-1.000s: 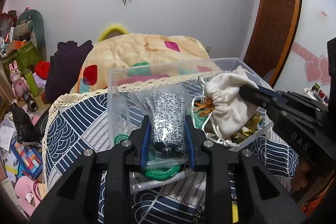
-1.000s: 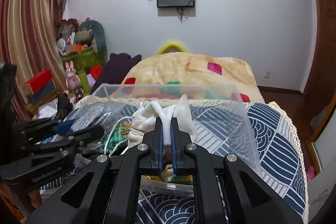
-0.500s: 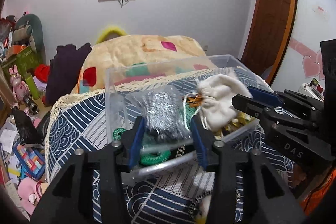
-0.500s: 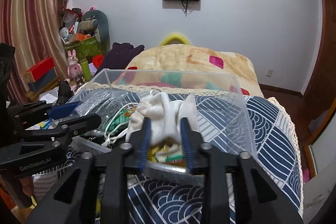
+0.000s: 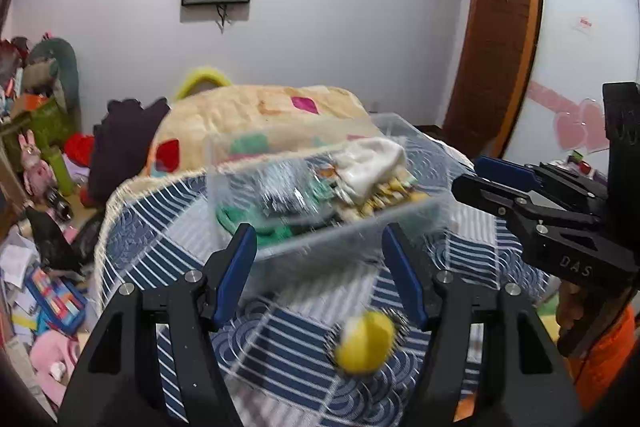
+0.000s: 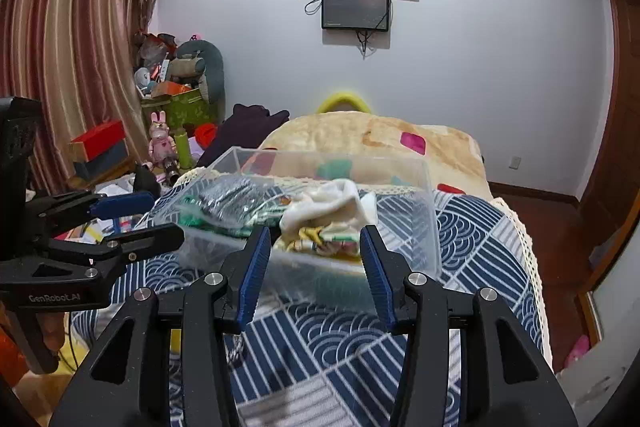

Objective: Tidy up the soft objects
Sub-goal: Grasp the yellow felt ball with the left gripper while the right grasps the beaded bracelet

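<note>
A clear plastic bin (image 5: 424,163) (image 6: 424,227) stands on the blue-and-white patterned bed cover. In it lie a bagged grey speckled knit item (image 5: 280,187) (image 6: 232,195), a cream drawstring pouch (image 5: 372,163) (image 6: 328,199) and green cord (image 5: 236,223). My left gripper (image 5: 320,255) is open and empty, in front of the bin. My right gripper (image 6: 314,251) is open and empty, in front of the pouch side; it also shows in the left wrist view (image 5: 496,183). A yellow soft ball (image 5: 364,343) lies on the cover near me.
A folded beige blanket (image 6: 372,135) with coloured patches lies behind the bin. A dark purple cloth (image 6: 248,127) lies beside it. Cluttered boxes and toys (image 6: 176,99) stand at the left by the curtain. A wooden door (image 5: 496,47) is at the right.
Both grippers opened, letting go of the bagged knit item and the cream pouch in the bin. Both pulled back toward me.
</note>
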{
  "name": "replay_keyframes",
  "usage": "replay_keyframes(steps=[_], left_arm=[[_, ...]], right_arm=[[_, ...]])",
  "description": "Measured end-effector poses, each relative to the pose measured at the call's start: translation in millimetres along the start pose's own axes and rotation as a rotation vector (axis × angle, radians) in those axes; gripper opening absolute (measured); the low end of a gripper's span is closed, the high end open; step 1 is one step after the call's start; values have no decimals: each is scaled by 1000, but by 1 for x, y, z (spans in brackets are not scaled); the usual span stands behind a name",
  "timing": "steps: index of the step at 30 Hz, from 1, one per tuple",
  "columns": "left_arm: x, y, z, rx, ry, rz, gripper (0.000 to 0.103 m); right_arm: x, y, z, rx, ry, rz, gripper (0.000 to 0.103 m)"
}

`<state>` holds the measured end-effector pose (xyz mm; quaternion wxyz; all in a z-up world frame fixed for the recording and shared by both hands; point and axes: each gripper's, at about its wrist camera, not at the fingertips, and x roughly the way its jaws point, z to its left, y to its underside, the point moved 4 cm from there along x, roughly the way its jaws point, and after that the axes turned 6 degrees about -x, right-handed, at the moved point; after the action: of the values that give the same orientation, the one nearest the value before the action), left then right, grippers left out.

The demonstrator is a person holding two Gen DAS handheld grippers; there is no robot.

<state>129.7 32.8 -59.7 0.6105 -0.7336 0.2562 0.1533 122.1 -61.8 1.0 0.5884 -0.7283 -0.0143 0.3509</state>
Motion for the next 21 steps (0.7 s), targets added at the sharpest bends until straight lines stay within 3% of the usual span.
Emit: replay_keyframes(steps=[10,12,17,21], left_arm=[[12,52,-15,21,28,96,64],[16,62,-16,17,38,119,61],[23,77,-14,3,54,150,36],[19,80,-13,2,56,128,35]], right_arm=[[11,42,18,11,-69,92,43],[15,51,21,15,-84,113,43],[23,60,29,20,-119,148,43],[31,62,36,21,-150,168,43]])
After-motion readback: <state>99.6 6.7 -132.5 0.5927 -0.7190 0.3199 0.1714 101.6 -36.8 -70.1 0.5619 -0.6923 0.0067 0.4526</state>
